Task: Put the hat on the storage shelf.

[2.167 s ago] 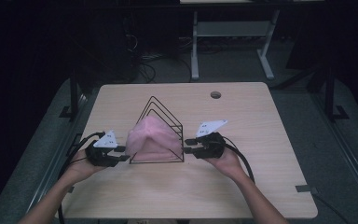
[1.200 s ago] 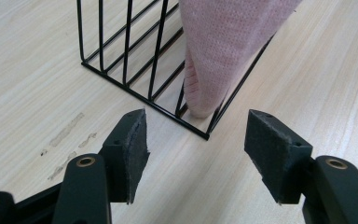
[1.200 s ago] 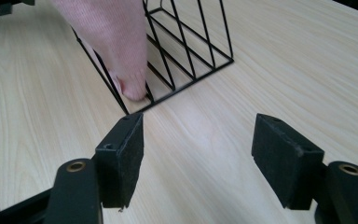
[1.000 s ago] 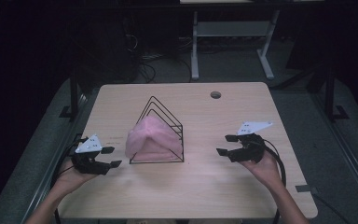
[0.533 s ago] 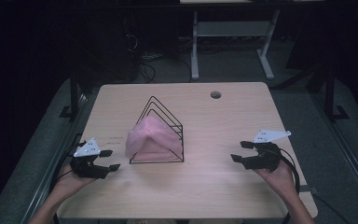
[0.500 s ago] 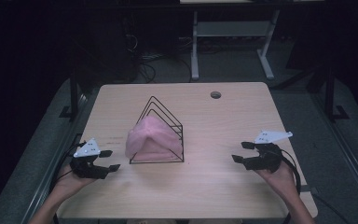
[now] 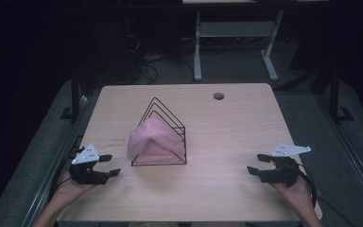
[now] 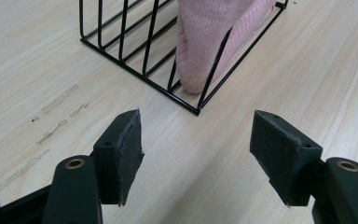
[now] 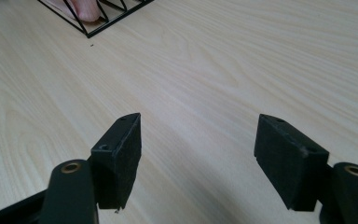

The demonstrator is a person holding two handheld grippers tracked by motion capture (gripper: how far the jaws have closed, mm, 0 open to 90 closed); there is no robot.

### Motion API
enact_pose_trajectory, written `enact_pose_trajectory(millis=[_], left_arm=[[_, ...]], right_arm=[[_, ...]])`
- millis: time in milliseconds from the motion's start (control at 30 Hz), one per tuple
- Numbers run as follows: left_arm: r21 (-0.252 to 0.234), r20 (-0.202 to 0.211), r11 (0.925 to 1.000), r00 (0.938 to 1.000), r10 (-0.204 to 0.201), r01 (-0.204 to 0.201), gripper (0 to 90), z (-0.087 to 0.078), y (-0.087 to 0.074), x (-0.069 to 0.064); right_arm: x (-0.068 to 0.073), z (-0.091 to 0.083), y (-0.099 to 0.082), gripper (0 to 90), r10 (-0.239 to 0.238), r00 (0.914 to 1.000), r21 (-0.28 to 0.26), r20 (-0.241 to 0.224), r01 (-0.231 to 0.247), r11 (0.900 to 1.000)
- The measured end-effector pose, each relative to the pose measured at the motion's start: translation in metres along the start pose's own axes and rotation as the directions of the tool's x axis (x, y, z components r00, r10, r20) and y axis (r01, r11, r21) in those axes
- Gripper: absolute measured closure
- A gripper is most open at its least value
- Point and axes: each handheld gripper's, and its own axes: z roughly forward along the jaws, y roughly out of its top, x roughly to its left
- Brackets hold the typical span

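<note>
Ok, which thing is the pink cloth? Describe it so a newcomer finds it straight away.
Start at the wooden table and find the black wire rack of nested triangles near its middle. The pink cloth is the soft knitted bundle draped through that rack's front wires, toward the left claw. It is the only soft, coloured item there.

Left gripper (image 7: 109, 165) and right gripper (image 7: 256, 163), lower left and lower right of the high view: black bodies, each topped by a grey 3-cornered plate with small dark dots, black cable trailing off each. In the gripper views each has 2 black jaws with rough dark pads (image 8: 129, 149) and 1 brass-ringed hole per jaw arm. Forearms at the bottom edge bare, no sleeves.
</note>
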Motion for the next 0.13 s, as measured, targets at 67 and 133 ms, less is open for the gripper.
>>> enact_pose_trajectory(millis=[67,133], left_arm=[[-0.001,0.003,1.0,1.0,0.004,-0.004,33.1,0.0001,-0.0001,-0.0011],[-0.002,0.002,1.0,1.0,0.005,-0.005,33.0,0.0004,-0.0006,-0.0025]], right_arm=[[0.001,-0.0026,-0.0038,31.2,0.005,1.0,0.005,0.005,-0.005,1.0],[0.0006,-0.0051,-0.0076,30.4,0.007,0.9999,-0.004,0.01,-0.007,1.0]])
